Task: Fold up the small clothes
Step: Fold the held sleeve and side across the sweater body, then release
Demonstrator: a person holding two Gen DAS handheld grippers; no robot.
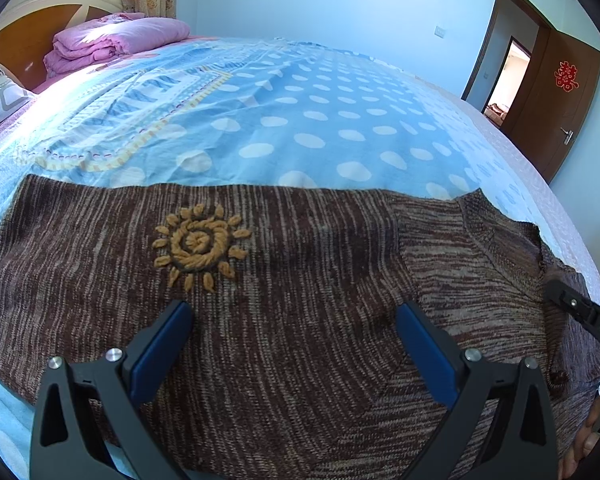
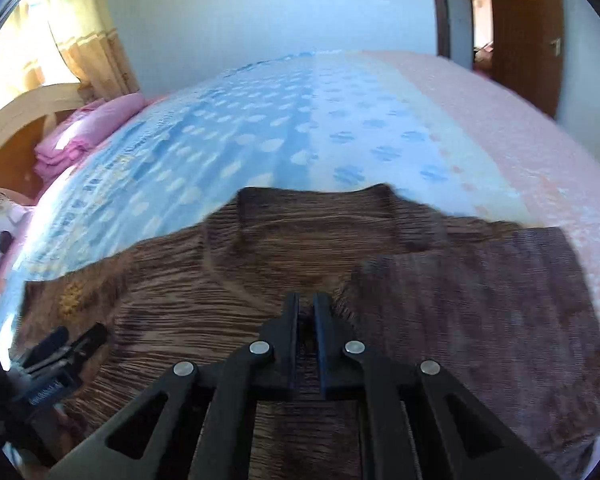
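A brown marled knit sweater [image 1: 300, 248] with a tan yarn sun [image 1: 198, 242] lies flat on the bed. My left gripper [image 1: 296, 306] hovers just over its middle, open wide, with nothing between the blue pads. In the blurred right wrist view the sweater [image 2: 260, 264] shows its collar [image 2: 316, 208] at the far edge and a sleeve [image 2: 480, 300] folded across its right side. My right gripper [image 2: 306, 298] is shut just above the chest, and no cloth visibly rises between its fingers. Its tip [image 1: 552, 286] shows near the collar in the left wrist view.
The bed carries a blue dotted sheet [image 1: 300, 100]. A folded pink quilt [image 1: 112, 40] and a pillow [image 1: 0, 100] lie at the headboard end on the left. A brown door [image 1: 568, 92] stands open at the far right. Fingers of a hand [image 1: 588, 440] show bottom right.
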